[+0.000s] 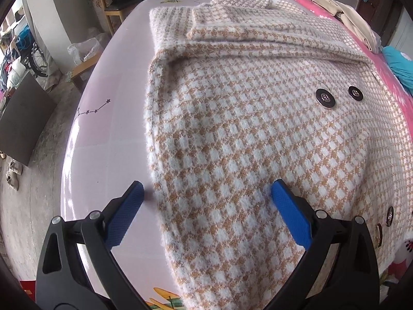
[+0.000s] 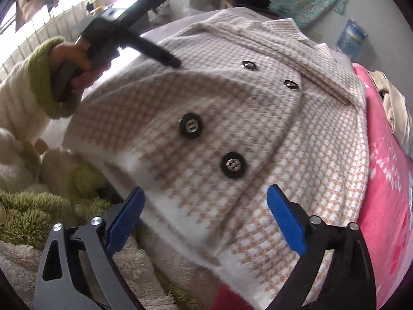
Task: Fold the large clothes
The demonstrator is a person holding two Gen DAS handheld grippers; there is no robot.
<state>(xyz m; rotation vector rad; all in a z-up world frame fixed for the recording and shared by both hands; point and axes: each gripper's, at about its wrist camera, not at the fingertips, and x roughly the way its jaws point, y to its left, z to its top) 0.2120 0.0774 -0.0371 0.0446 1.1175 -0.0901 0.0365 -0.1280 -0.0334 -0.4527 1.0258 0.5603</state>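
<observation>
Left wrist: coat (image 1: 232,129) edge between open left tool (image 1: 206,193) fingers.

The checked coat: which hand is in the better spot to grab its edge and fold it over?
Probably left. The left tool stands open astride the checked coat's side edge. The right tool hovers open over the coat's middle.

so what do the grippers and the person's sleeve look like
Both the left gripper and right gripper have black angular arms with triangular cutouts, silver pivot pins and blue textured pads. The hand on the left tool wears a fluffy cream sleeve with a green cuff.
</observation>
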